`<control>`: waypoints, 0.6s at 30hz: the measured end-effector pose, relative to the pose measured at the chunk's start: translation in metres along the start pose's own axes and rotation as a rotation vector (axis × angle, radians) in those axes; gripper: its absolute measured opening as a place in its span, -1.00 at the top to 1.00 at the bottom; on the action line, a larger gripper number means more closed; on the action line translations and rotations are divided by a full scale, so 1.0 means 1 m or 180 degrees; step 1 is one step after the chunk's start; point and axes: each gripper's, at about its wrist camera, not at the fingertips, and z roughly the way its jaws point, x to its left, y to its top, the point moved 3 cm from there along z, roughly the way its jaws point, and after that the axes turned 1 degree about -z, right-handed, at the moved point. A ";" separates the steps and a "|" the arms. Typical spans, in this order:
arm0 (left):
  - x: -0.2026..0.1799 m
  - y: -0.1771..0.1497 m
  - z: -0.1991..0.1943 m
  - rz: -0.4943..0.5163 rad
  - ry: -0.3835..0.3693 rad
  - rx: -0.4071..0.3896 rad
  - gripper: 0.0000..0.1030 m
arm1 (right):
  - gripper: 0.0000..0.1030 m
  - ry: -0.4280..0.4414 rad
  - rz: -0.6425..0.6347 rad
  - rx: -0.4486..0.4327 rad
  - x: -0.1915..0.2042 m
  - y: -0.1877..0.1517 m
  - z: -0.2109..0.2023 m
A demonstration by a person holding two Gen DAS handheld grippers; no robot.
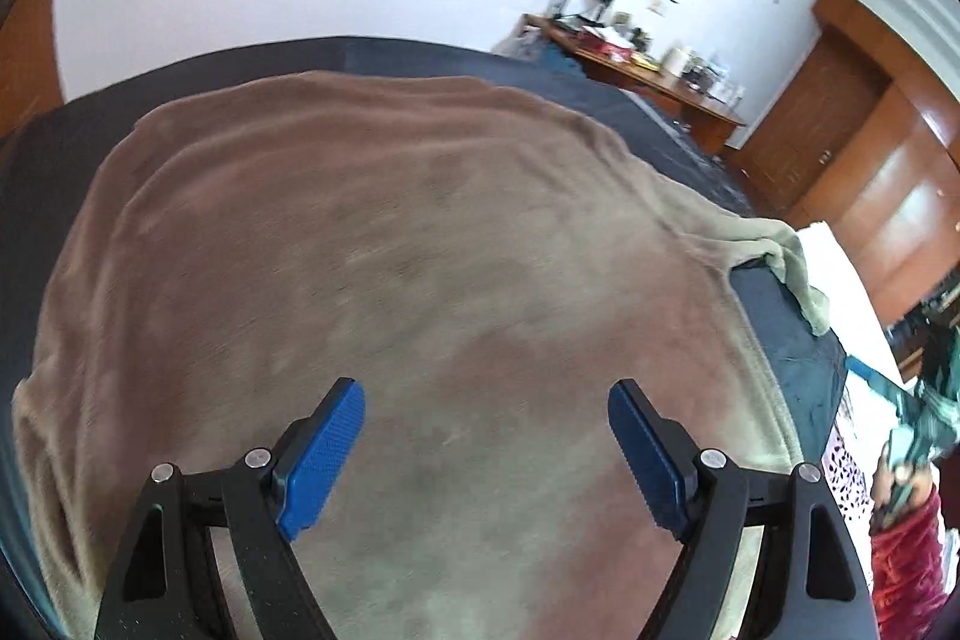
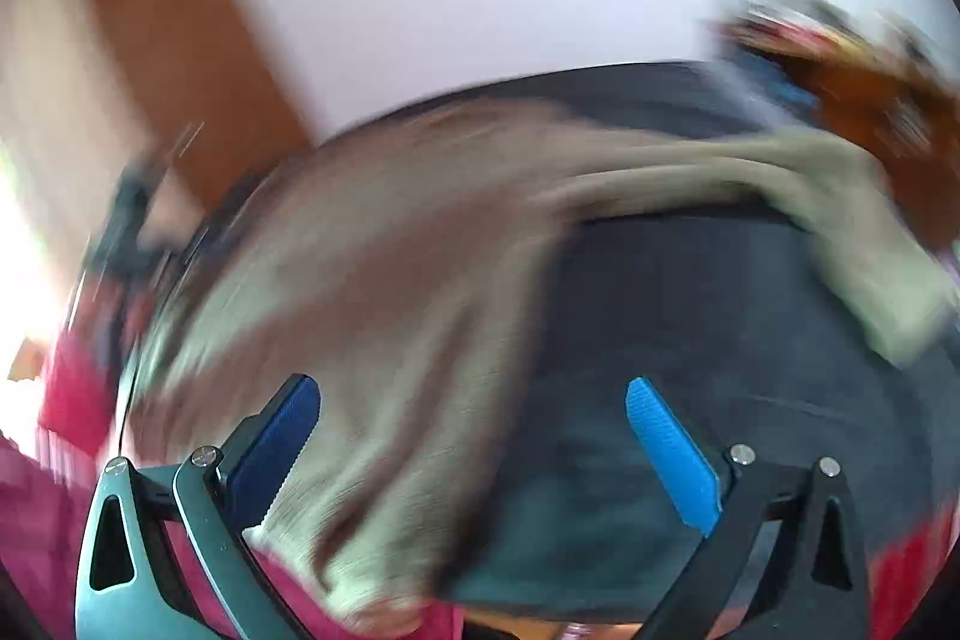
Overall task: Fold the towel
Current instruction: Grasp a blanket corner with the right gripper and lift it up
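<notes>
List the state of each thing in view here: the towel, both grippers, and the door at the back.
towel: spread flat over the dark table, one corner hanging off the far right edge, not yet folded.
left gripper: open, nothing between its fingers, above the towel.
right gripper: open, holding nothing; view blurred.
table: mostly covered by the towel.
door: shut.

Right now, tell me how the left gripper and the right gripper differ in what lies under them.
The left gripper hangs over towel alone; the right gripper straddles the towel's edge, with the dark surface beneath one finger. The left gripper's view is fairly sharp; the right gripper's is smeared with blur. Both stand wide open with blue pads on their fingers and nothing between them.
</notes>
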 end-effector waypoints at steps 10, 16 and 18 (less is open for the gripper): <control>0.000 0.001 0.046 -0.0030 0.0192 0.0019 -0.65 | -0.24 -0.0640 0.1410 -0.0439 -0.123 0.021 -0.013; 0.017 -0.005 0.051 -0.0142 0.0357 -0.0141 -0.65 | -0.24 -0.0929 0.1636 -0.0433 -0.158 0.030 0.000; 0.018 -0.005 0.051 -0.0133 0.0351 -0.0153 -0.65 | -0.24 -0.0964 0.1704 -0.0424 -0.170 0.029 0.005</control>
